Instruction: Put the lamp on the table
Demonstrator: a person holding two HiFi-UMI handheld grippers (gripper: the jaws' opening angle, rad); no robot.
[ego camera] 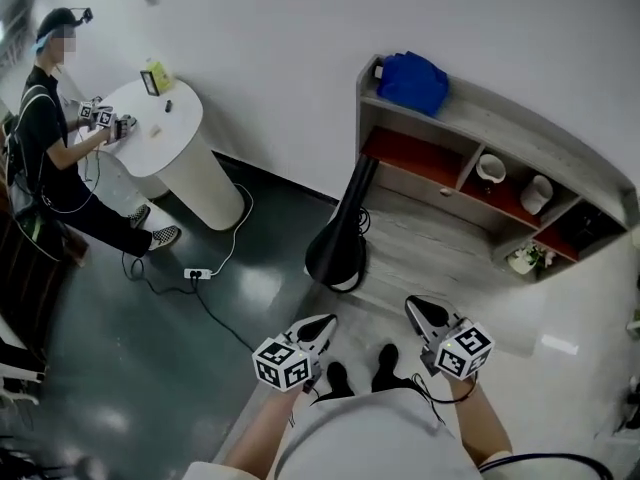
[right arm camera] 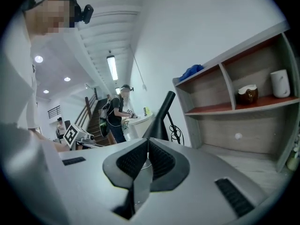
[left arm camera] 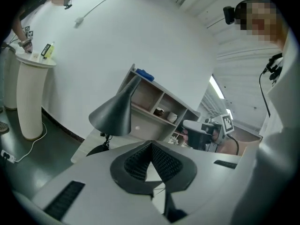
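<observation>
Currently both grippers are shut and empty. The left gripper [left arm camera: 150, 147] has its ribbed pads pressed together on nothing, and the right gripper [right arm camera: 148, 143] is likewise closed on air. We hold both close to the body.

The lamp [ego camera: 338, 248] is on the pale floor, near that floor's left edge and just off the left end of the shelf unit [ego camera: 470, 118]. The white round table [ego camera: 178, 136] is well apart, across the dark floor.

Risks, as we judge them:
- The lamp's cord [right arm camera: 176, 134] hangs looped at the stem and could snag or trail underfoot.
- The slim neck over a heavy cone shade may swing or slip in one grip.
- A power strip [ego camera: 196, 273] and its cable lie on the route and could trip us.
- The tabletop already carries small items, and a person [ego camera: 45, 118] is working at its far edge, so space is tight.

Count: one lamp, one table, two grippers, one shelf unit, one blue bundle [ego camera: 412, 80] on its top, one cup [ego camera: 491, 168], one white jug [ego camera: 537, 193], one power strip, one person at the table.
</observation>
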